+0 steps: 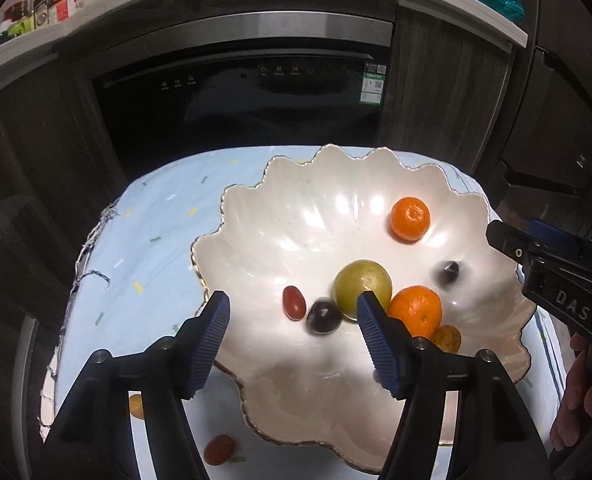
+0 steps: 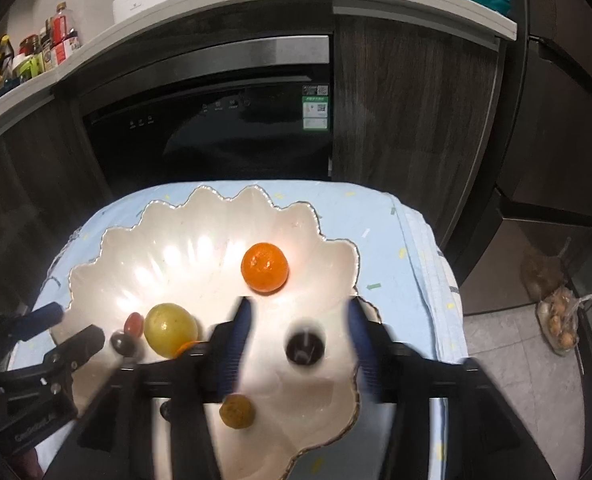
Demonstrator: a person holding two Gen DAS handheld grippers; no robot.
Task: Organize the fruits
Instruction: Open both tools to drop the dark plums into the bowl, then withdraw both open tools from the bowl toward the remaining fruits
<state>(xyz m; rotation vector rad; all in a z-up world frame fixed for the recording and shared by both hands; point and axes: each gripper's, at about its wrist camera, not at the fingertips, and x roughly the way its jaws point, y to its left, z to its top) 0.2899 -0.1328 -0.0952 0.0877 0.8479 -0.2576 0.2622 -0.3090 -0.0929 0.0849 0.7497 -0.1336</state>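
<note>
I am holding both hand-held grippers released: left hand-held gripper (image 1: 294,340) over the dark plum (image 1: 323,316), lower centre. It is looking soft, smooth, slippery; I am judging a light grasp across its middle best.

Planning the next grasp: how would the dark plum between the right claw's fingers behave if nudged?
The dark plum is round and blurred, so it probably rolls easily. The shell bowl looks glossy and slopes inward, so it would likely slide toward the green fruit. Its skin looks smooth, perhaps slippery.
</note>
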